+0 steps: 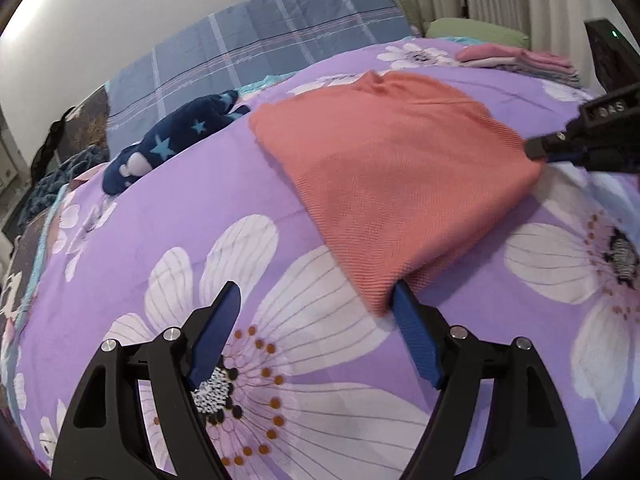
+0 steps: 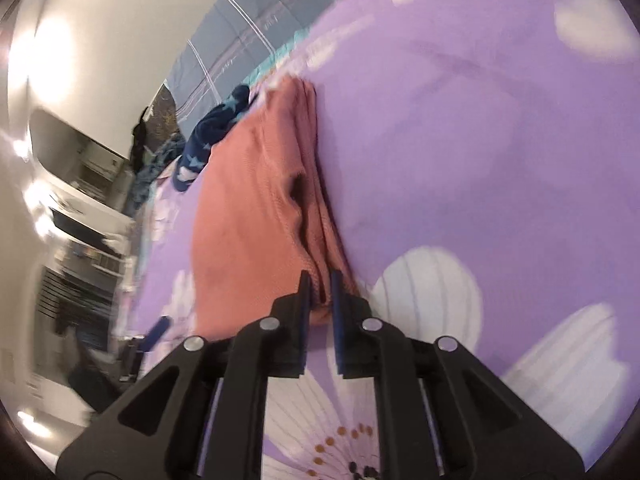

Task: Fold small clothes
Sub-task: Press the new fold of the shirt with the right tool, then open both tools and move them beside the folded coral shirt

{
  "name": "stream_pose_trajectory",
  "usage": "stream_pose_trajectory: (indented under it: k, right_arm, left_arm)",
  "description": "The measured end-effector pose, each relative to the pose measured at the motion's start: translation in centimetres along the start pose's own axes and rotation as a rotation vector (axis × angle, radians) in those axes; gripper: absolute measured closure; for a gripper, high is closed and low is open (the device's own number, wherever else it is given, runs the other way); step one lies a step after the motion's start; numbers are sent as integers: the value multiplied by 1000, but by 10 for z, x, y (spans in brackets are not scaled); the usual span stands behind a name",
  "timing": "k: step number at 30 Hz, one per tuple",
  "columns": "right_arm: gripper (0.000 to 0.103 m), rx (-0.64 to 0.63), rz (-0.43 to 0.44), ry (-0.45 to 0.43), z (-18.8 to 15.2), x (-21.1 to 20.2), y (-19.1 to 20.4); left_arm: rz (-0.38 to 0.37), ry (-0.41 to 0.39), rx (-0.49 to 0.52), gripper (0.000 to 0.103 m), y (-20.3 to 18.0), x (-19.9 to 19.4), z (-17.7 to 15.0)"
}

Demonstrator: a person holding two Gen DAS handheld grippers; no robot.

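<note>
Right claw (image 2: 320, 300): narrowed onto an edge of the coral knit garment (image 1: 392, 168) | left claw (image 1: 316, 320): wide, at near corner, nothing held | garment: on purple floral bed cover (image 1: 200, 208) | judged light, limp, non-fragile; best taken by corners.

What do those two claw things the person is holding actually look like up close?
Both look alike. The left claw and the right claw each have two chunky black plastic arms with triangular cut-outs and round silver rivets. The fingers end in flat blue pads with a fine ribbed texture. The right claw's black body carries small white lettering, too blurred to read. No cables, hands or sleeves show.
</note>
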State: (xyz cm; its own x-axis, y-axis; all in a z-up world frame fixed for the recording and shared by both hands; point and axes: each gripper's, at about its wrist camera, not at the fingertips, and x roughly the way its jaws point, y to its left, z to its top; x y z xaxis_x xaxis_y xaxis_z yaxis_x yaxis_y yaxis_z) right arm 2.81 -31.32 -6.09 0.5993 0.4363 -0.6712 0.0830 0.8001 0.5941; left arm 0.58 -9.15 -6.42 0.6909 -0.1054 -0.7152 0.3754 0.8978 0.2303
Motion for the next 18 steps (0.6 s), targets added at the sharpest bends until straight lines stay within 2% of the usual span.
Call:
stream_pose_trajectory:
  k: [2,3,4,5,6,8,11,12,13,14,17,18]
  right_arm:
    - [89,-95,-57,-70,-2,-11,17]
    - [89,-145,-61,-98,-3,-14,26]
    - [89,-179,-54,-111,-4,-15,31]
    - [86,-228,-35,-120,-6,-15,40]
    - [84,-267,-21,-122,-8,-13,47]
    - [80,-319,-12,-103,-12,-4,53]
    - [81,-306,-44,-46,-11,18,45]
    - [86,-281,-80,-24,-12,23,35]
    - [99,-259,-105,-6,-10,30,27]
    - [103,-244,-120,-6,-10,34,19]
    - [103,-282,-126,-27,-14,33,17]
    - [103,-307,-145,-33,-15,33,20]
  left_arm:
    - [-60,-3,-3,37,-1,-6,-1]
    - [-84,-1,-10,48,-2,-9,-1]
    - [-120,-3,-40,70,1,-11,-1]
    - [-158,5,-73,81,4,-12,0]
    - [-227,24,-140,93,11,-11,3]
    - [-293,18,-213,96,18,-10,8]
    - [-266,6,-190,96,12,0,12]
    - [-262,32,-176,96,9,8,11]
    - [-243,73,-160,95,5,17,8]
    - [-219,82,-139,95,1,24,3]
    - [-187,68,-83,92,-5,18,3]
    - [-166,68,-67,83,-7,18,3]
